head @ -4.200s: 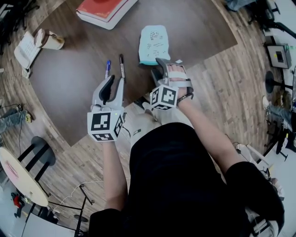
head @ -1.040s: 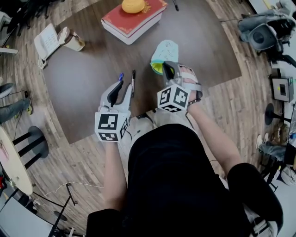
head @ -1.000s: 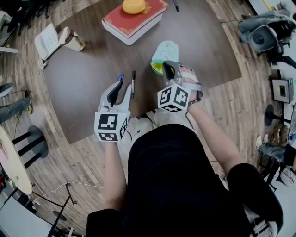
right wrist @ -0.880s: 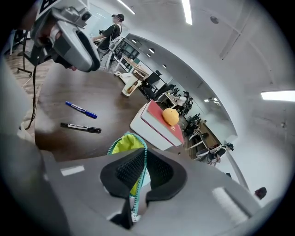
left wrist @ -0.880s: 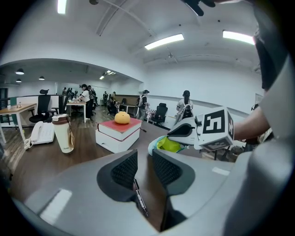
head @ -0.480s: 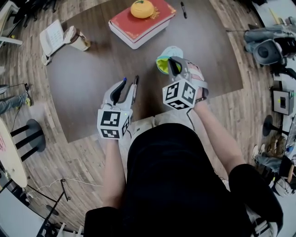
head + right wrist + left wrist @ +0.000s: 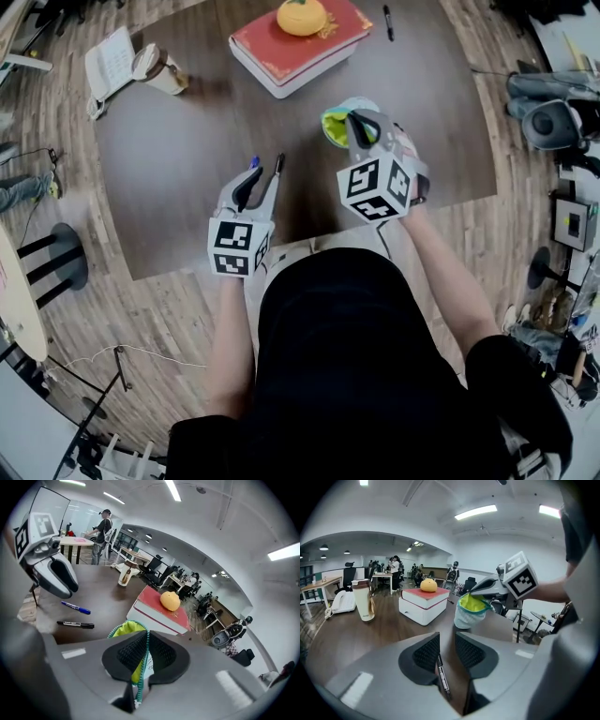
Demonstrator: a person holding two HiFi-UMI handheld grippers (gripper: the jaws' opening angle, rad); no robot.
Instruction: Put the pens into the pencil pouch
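Black pen (image 7: pixel 443 677) lies on the tabletop (image 7: pixel 169 141), its long axis running through the gap of the left gripper (image 7: pixel 446 644), whose jaws stand spread on either side without pressing it. The head view shows only the pens' far ends past that gripper. The right gripper view shows both whole, with the blue pen (image 7: pixel 75 606) roughly parallel just beside it. The right gripper (image 7: pixel 143 644) pinches the zipper edge of the pencil pouch (image 7: pixel 468 611), which hangs with its mouth open, showing yellow-green lining.
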